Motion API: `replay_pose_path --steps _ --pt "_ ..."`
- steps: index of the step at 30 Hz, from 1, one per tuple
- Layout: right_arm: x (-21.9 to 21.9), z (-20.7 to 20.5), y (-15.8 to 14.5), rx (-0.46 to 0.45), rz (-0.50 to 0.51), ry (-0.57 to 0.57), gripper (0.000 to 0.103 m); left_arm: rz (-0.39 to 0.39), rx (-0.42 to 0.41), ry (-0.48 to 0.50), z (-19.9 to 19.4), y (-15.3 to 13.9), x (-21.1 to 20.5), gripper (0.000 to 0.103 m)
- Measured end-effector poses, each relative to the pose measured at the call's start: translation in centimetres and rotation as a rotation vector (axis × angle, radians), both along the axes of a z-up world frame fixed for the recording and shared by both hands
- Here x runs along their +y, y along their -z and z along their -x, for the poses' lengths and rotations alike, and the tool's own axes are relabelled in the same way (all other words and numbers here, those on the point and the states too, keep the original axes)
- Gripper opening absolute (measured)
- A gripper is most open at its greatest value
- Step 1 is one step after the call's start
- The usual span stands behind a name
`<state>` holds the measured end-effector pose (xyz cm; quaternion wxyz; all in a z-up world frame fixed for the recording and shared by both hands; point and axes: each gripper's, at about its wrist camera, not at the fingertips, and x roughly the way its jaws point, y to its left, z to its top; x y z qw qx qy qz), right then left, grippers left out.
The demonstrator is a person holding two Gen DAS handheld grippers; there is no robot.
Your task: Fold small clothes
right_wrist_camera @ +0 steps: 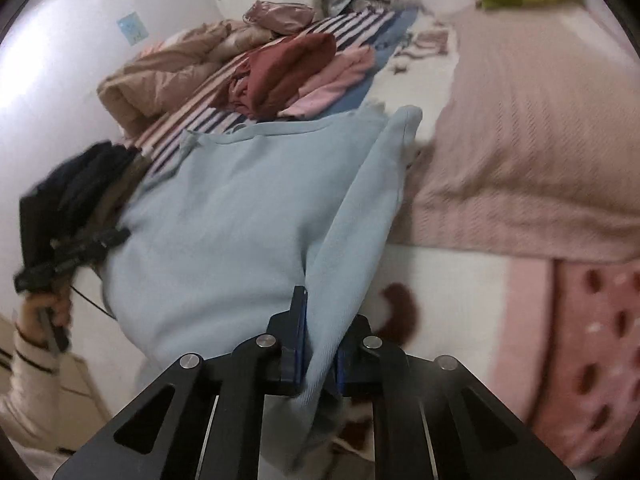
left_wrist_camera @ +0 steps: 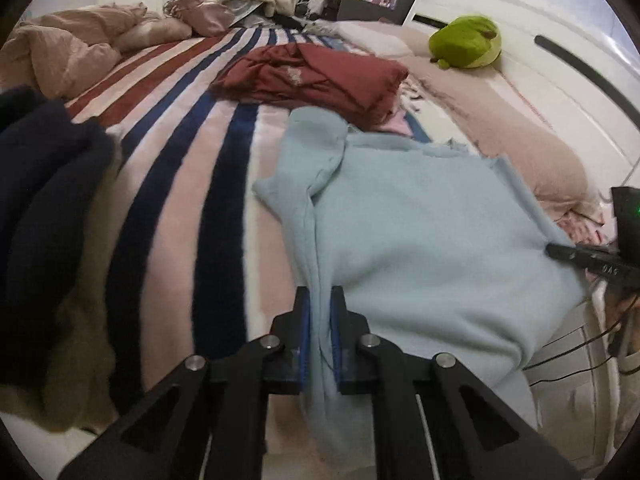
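The left gripper [left_wrist_camera: 320, 300] has its two black fingers with blue pads closed on a fold of the light blue garment [left_wrist_camera: 420, 240], and the soft fleecy cloth runs as a narrow ridge between the pads. The right gripper [right_wrist_camera: 318, 312] is also closed on the same garment, at its other side edge, where the cloth rises from the pads as a long tapering flap. In the left wrist view, the tip of the right gripper meets the garment at its right edge. The garment is matte and thick, with a raw, slightly frayed upper hem, and it lies stretched between the two grippers near the front edge of the bed. Under it is a plush striped blanket [left_wrist_camera: 192, 184] in pink, dark blue and dark red. Further back there is a crumpled dark red garment [left_wrist_camera: 312, 76], and a pile of dark navy clothes [left_wrist_camera: 44, 184] lies at the left. A knitted pink blanket [right_wrist_camera: 520, 152] with a ribbed pattern covers the right side, and a green plush toy [left_wrist_camera: 466, 42] sits behind it. Both grippers point steeply downward. In the right wrist view, a hand [right_wrist_camera: 46, 312] in a cream striped sleeve holds the left gripper's handle.
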<state>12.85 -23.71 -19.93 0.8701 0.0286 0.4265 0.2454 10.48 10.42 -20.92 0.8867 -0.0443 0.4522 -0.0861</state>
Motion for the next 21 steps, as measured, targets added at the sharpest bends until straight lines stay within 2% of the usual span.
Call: replay_pose_path --steps 1,2,3,4,5,6,7,8,10,13,16,17,18,19,20,21 --pt "-0.3 -0.2 0.4 0.010 0.035 0.021 0.003 -0.034 0.012 -0.004 0.0 0.4 -0.1 0.015" --pt "-0.5 -0.4 1.0 0.036 0.042 0.021 0.004 -0.056 0.018 -0.011 0.0 0.7 -0.2 0.029" --pt "-0.8 -0.7 1.3 0.063 0.005 0.013 0.006 -0.053 0.015 -0.025 -0.1 0.7 -0.1 0.040" --pt "-1.1 -0.8 1.2 0.076 -0.034 0.013 0.007 -0.042 0.013 -0.029 -0.2 0.5 0.1 0.048" --pt "-1.4 -1.0 0.6 0.076 -0.058 0.005 0.007 -0.011 0.005 -0.029 -0.5 0.1 0.3 0.052" --pt "-1.6 -1.2 -0.4 0.049 -0.060 0.001 0.008 0.017 -0.010 -0.030 -0.7 -0.3 0.7 0.060" --pt "-1.7 -1.3 -1.2 0.020 -0.050 0.004 0.018 0.037 -0.030 -0.033 -1.2 -1.0 0.9 0.063" --pt "-1.6 -1.9 -2.3 -0.015 -0.025 0.010 0.035 0.041 -0.042 -0.031 -1.9 -1.4 0.9 0.067" --pt "-1.1 -3.5 -3.4 -0.033 0.002 0.001 0.048 0.014 -0.043 -0.026 -4.0 -1.9 0.4 0.068" --pt "0.1 -7.0 -3.8 -0.034 0.057 0.001 0.048 -0.041 -0.013 -0.036 -7.7 -1.3 -0.4 0.068" --pt "2.0 -9.9 -2.9 -0.018 0.188 -0.010 0.051 -0.071 0.040 -0.047 -11.4 0.5 -0.5 0.067" --pt "2.8 -10.8 -2.3 -0.009 0.241 -0.011 0.051 -0.065 0.052 -0.049 -12.1 0.9 -0.4 0.066" --pt "3.1 -11.6 -1.6 0.002 0.270 -0.018 0.051 -0.045 0.063 -0.047 -12.9 1.3 -0.3 0.055" --pt "3.4 -12.3 -0.8 0.018 0.279 -0.022 0.043 -0.028 0.064 -0.042 -13.0 1.4 -0.2 0.047" --pt "3.3 -12.4 -0.6 0.018 0.275 -0.016 0.020 -0.005 0.058 -0.034 -13.2 1.3 -0.1 0.025" --pt "3.2 -12.4 -0.5 0.010 0.272 -0.004 0.006 -0.007 0.046 -0.034 -13.2 1.1 0.0 0.003"
